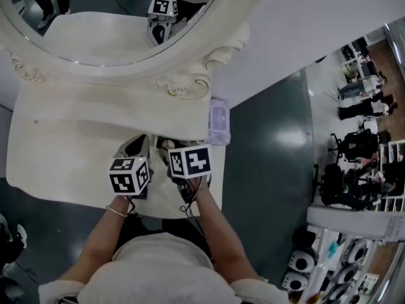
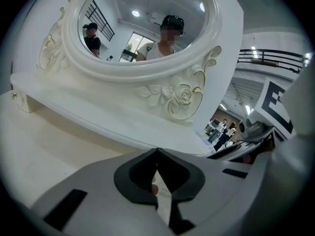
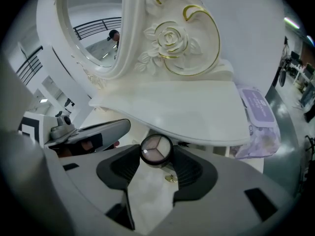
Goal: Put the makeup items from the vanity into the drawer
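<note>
My right gripper (image 3: 156, 154) is shut on a small round eyeshadow compact (image 3: 156, 150) with a black rim and three pale shades. It holds the compact just in front of the vanity's raised shelf (image 3: 187, 114), over the white top. In the head view both grippers sit side by side at the near edge of the vanity top (image 1: 69, 151), the left gripper (image 1: 135, 147) to the left of the right gripper (image 1: 168, 145). The left gripper (image 2: 157, 154) has its jaws together at the tips, and I see no item in them. No drawer opening is visible to me.
A purple pack of wipes (image 3: 257, 104) lies at the shelf's right end, also in the head view (image 1: 219, 120). The oval mirror (image 1: 120, 18) with its carved rose frame (image 2: 177, 95) stands behind. A small gold fitting (image 3: 171, 178) shows below my right jaws. Dark floor lies to the right.
</note>
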Demonstrator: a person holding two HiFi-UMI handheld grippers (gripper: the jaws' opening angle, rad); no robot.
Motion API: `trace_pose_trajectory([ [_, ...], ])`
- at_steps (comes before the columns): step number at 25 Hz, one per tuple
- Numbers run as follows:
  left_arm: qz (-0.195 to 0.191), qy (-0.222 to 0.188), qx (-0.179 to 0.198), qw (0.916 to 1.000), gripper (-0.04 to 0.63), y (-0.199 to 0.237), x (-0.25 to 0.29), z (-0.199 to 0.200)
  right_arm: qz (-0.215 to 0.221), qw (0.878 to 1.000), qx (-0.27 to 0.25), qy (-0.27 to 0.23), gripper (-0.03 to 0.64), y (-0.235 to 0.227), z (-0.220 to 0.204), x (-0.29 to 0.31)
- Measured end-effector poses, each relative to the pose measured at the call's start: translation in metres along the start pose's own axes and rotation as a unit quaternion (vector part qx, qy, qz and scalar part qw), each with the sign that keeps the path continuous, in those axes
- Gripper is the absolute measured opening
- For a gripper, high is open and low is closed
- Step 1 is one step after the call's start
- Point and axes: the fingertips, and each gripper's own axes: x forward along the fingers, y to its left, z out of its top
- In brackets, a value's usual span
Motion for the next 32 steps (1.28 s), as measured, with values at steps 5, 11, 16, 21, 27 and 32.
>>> trace_pose_trajectory([
  [5,0.004,0.001,-0.004,1.0,0.002,0.001,0.001,-0.001,0.008,1.0,0.0,0.018,0.213,-0.005,-0.002,-0.002],
  [11,0.009,-0.002,-0.002,1.0,0.002,0.003,0.001,0.001,-0.004,1.0,0.006,0.008,0.213,-0.006,0.004,0.006],
  [16,0.015,0.001,-0.003,0.9999,0.002,0.005,0.002,-0.003,0.0,1.0,0.025,-0.012,0.212,-0.008,0.005,0.011],
  [21,0.02,0.004,-0.004,0.9998,0.002,0.005,-0.002,-0.008,0.001,0.999,0.031,-0.025,0.212,-0.006,0.004,0.01],
  [27,0.023,0.002,-0.005,0.9997,0.002,0.001,-0.007,-0.011,0.005,0.999,0.027,-0.036,0.212,-0.002,0.001,0.002],
  [32,0.024,-0.004,-0.001,0.9997,0.002,-0.003,-0.015,-0.013,0.0,0.998,0.021,-0.056,0.212,-0.001,-0.001,-0.007],
])
